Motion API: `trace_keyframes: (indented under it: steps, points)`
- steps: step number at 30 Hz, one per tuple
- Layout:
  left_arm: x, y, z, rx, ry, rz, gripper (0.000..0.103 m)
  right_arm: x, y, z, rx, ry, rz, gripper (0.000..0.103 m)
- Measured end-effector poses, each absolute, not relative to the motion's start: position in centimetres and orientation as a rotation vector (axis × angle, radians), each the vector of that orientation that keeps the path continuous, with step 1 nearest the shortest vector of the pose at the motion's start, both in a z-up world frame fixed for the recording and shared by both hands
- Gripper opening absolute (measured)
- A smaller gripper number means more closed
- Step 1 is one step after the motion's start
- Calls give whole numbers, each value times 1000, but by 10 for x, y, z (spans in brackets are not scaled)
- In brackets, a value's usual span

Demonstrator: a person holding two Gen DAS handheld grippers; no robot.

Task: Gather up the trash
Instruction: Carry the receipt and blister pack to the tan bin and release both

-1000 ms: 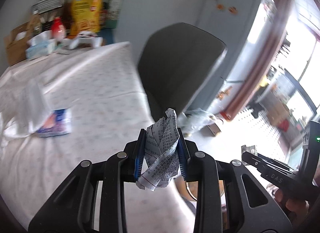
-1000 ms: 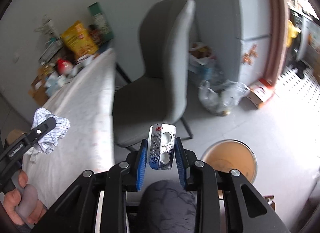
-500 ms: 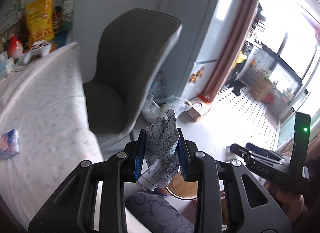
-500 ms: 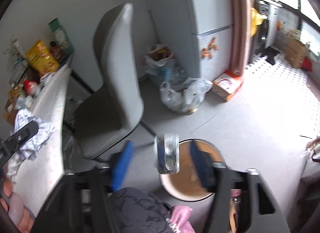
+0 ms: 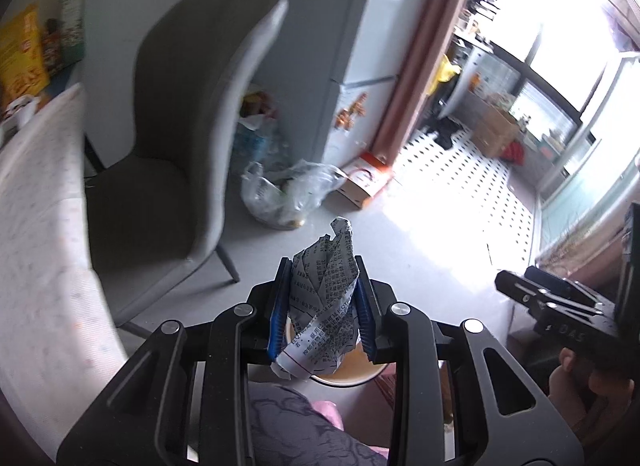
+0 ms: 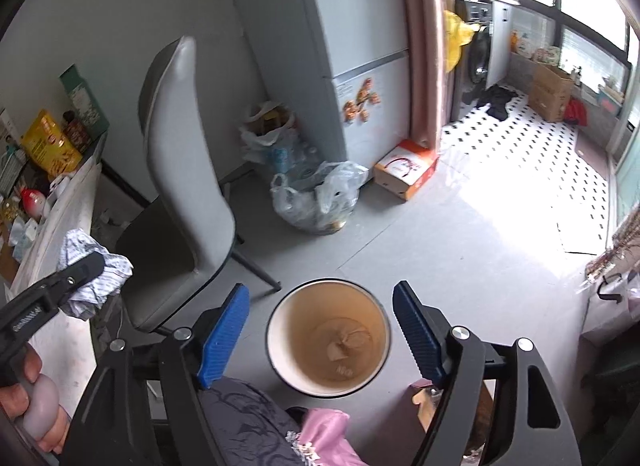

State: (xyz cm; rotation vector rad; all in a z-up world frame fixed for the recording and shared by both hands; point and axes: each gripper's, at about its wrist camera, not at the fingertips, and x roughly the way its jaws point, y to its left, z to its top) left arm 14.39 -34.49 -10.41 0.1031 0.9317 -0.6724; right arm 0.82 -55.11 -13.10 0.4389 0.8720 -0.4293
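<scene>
We see the left gripper (image 5: 323, 308) clamped on a crumpled printed paper (image 5: 326, 306): both blue pads (image 5: 280, 306) press its sides, and the wad sticks out above and below the jaws. From the right wrist view the same paper (image 6: 96, 270) shows as a white bundle pinched at the tip of the left gripper (image 6: 86, 268), held up beside the table (image 6: 68, 234) edge and left of the chair (image 6: 180, 169).

Right gripper (image 6: 322, 330) is wide apart, nothing between its pads (image 6: 222, 332). It hangs directly over the bin (image 6: 328, 336), whose round opening sits framed between the two fingers. Inside the bin we make out a few pale scraps and a small foil piece on the bottom; we can't tell exactly what they are.

In the left wrist view the bin (image 5: 340, 372) is only partly visible, under and behind the held paper, so the paper is above or just short of its rim; we can't tell which. The right gripper (image 5: 520, 292) shows at that view's right edge.

Bin stands on grey floor (image 6: 460, 250) near the chair leg, with a plastic bag (image 6: 316, 195) and a box (image 6: 406, 167) further back by the fridge (image 6: 348, 49)
</scene>
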Motion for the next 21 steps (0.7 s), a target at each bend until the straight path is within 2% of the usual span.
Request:
trace_keyframes:
  steps: [6,8,9,11,12,14,17,21]
  points:
    - [135,-389,-114,145,969,-750,31,-15,-568,-123,464,842,-481,76]
    - [133,-397,-116,148,981,-767,36,-21,-574,-123,473,834,-494,76]
    - [133,-402,-118,142,990,-773,40,-24,-576,-123,478,831,-498,76]
    - [134,-404,-118,127,1000,-779,63,-29,-578,-124,488,826,-511,76]
    - [135,-404,-117,118,995,-776,68,-30,-579,-125,494,824,-513,76]
    - [138,-401,-113,102,987,-766,86,-31,-579,-127,499,824,-512,76]
    - [144,-389,-108,84,972,-737,93,-28,-576,-129,501,830,-499,77]
    - [152,-362,-99,58,950,-685,97,-18,-568,-130,501,832,-472,84]
